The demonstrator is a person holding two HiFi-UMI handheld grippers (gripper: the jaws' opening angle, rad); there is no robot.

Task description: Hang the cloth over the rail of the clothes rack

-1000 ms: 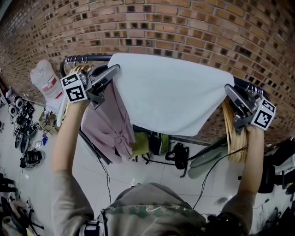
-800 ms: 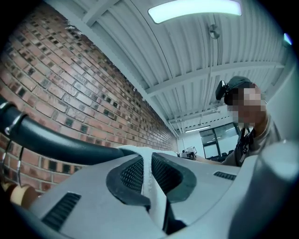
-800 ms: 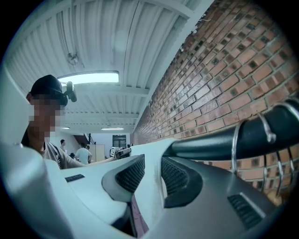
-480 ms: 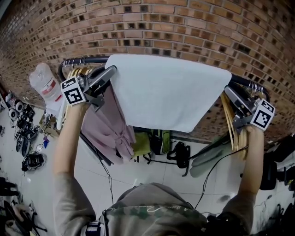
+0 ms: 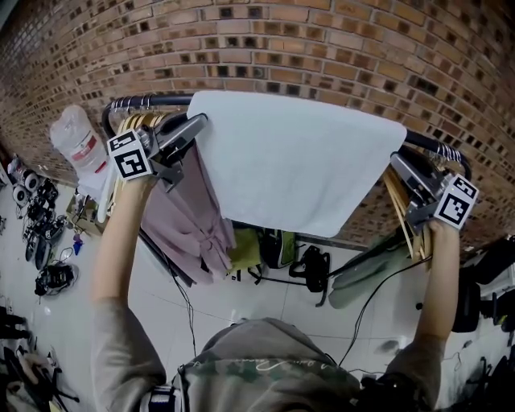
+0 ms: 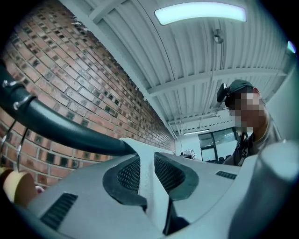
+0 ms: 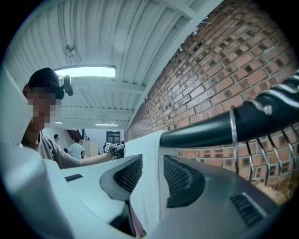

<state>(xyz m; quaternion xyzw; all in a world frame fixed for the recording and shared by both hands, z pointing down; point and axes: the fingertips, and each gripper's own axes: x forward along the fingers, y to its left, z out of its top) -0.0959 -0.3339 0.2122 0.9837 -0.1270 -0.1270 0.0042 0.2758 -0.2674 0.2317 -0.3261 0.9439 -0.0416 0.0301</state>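
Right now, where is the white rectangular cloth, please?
In the head view, the white rectangular cloth drapes over the black rail, centre, between a pink garment left and wooden hangers right.

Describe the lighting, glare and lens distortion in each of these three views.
Head view: strong fisheye bows the brick wall into arcs; even light, the cloth crisp. Left gripper view: the ceiling light is blown out, corners vignetted dark. Right gripper view: same dark corners, the rail stays sharp, the light panel glares mildly.
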